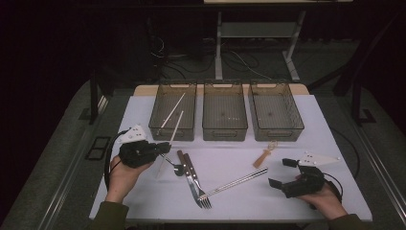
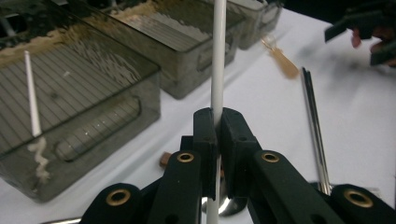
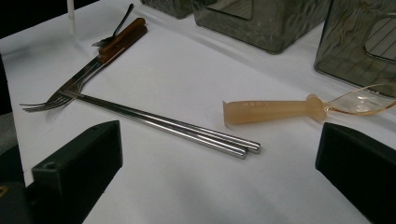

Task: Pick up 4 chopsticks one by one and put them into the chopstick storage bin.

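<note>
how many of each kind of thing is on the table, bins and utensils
bins: 3, left bin, middle bin, right bin
white chopsticks: 2, one in the left bin, one clamped in the left gripper
metal chopsticks: 2, a pair
wood-handled fork and knife: 2
small dark spoon: 1
translucent amber spoon: 1
total: 11

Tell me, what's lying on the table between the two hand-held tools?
In the high view, between the left tool and the right tool lie a wooden-handled knife and fork and a pair of metal chopsticks. The left tool grips a white chopstick.
</note>
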Demonstrator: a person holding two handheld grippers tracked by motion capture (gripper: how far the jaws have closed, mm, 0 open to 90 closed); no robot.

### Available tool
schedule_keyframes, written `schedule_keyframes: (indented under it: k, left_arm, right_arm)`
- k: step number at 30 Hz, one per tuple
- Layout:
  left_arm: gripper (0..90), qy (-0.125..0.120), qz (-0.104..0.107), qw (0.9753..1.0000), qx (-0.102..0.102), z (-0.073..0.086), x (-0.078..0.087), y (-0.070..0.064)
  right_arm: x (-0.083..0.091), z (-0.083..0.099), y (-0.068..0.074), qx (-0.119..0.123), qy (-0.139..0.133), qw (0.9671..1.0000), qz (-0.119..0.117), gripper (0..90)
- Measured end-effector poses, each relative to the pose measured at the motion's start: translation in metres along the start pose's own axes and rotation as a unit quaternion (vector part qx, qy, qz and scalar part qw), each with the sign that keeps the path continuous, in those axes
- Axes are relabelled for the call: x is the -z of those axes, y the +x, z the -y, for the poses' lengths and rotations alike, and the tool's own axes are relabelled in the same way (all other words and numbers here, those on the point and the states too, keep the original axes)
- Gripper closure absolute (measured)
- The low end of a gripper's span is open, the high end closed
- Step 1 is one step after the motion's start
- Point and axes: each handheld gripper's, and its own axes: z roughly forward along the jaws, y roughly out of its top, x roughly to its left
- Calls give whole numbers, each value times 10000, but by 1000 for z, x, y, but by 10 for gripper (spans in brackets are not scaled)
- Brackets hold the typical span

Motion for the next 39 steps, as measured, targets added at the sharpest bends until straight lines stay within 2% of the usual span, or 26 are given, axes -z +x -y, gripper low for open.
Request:
schedule_keyframes:
  k: [12, 16, 22, 28, 32, 36, 39]
  left_arm:
    - [847, -79, -189, 9997, 133, -15, -12, 12]
    - [847, -137, -359, 9988, 294, -23, -17, 21]
    - [847, -273, -439, 9977, 434, -37, -25, 33]
    - [847, -562, -591, 9950, 580, -61, -23, 46]
    - [847, -631, -703, 9936, 612, -76, -25, 54]
    - [848, -536, -909, 9927, 590, -87, -32, 63]
    - [847, -469, -1039, 9913, 659, -92, -39, 71]
  right_arm:
    - [0, 0, 0, -7, 27, 10000, 0, 5]
    - [0, 0, 0, -11, 30, 10000, 5, 5]
    - [0, 1, 0, -23, 21, 10000, -4, 5]
    - [0, 1, -1, -10, 6, 10000, -5, 5]
    - [0, 1, 0, -17, 6, 10000, -10, 5]
    - [0, 1, 0, -20, 7, 10000, -13, 5]
    - [0, 1, 0, -26, 6, 10000, -12, 5]
